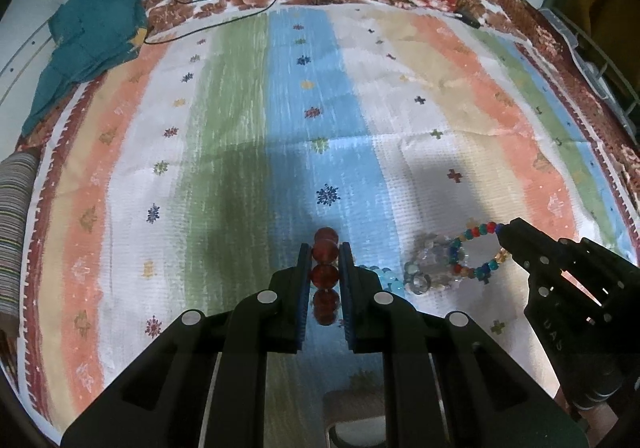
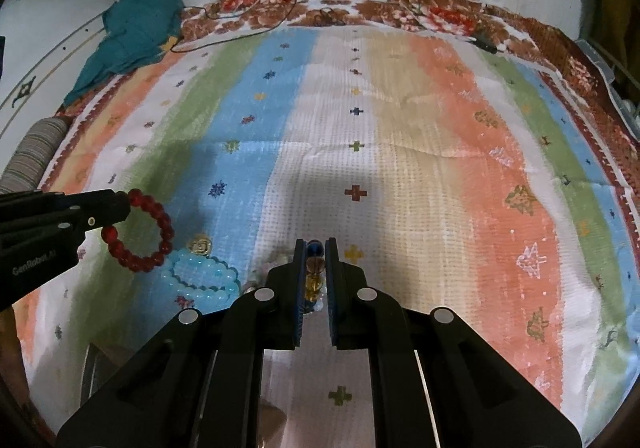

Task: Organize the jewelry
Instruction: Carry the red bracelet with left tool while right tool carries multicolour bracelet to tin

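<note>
Both sets of jaws were pinched on beaded bracelets. Between its blue pads, the left gripper (image 1: pixel 326 268) clamped a bracelet of round dark red beads (image 1: pixel 325 268); only the right wrist view showed that bracelet as a full ring hanging from the fingertips above the striped woven cloth (image 2: pixel 440 167). The right gripper (image 2: pixel 316 264) clamped a bracelet of mixed blue, red and amber beads (image 2: pixel 315 268), whose whole loop (image 1: pixel 476 252) appeared only in the left wrist view. Lettering on the left gripper's body read "GenRobot.AI" in the right wrist view; the marking on the right gripper's side was not legible. A pale blue bead bracelet (image 2: pixel 200 276) lay on the cloth between the grippers, with a clear bead bracelet (image 1: pixel 432 268) just beside it. A teal cloth bundle (image 1: pixel 92 43) lay at the far left corner.
</note>
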{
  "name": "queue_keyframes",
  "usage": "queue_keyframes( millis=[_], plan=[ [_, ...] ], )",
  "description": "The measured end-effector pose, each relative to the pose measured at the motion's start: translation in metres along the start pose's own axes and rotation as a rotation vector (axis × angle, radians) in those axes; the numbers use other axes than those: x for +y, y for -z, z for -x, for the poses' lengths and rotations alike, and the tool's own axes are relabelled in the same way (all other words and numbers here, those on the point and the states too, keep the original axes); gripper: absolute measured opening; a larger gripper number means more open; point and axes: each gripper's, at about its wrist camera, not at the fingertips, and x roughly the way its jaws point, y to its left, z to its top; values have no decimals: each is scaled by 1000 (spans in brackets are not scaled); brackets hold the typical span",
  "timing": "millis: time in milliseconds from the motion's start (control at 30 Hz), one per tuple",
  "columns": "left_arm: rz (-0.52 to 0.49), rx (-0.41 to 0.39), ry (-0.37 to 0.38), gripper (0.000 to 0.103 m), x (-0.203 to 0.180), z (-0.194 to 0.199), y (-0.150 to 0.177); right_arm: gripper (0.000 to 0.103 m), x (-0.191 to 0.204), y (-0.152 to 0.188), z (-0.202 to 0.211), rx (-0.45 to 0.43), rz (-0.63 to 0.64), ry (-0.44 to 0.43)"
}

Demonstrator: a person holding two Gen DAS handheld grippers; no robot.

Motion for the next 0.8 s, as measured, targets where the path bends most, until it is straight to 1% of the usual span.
queue_keyframes(
  millis=[167, 333, 500, 800],
  plan=[
    [-3, -30, 11, 13, -3, 16, 3, 10, 1, -1, 17, -47, 16, 9],
    [-1, -59, 11, 13, -5, 32, 7, 10, 3, 1, 29, -62, 32, 25],
    [-9, -83, 15, 13, -8, 45, 12, 10, 4, 4, 45, -96, 32, 24],
    [-28, -133, 41, 13, -14, 68, 28, 10, 17, 12, 75, -179, 84, 9]
  ],
)
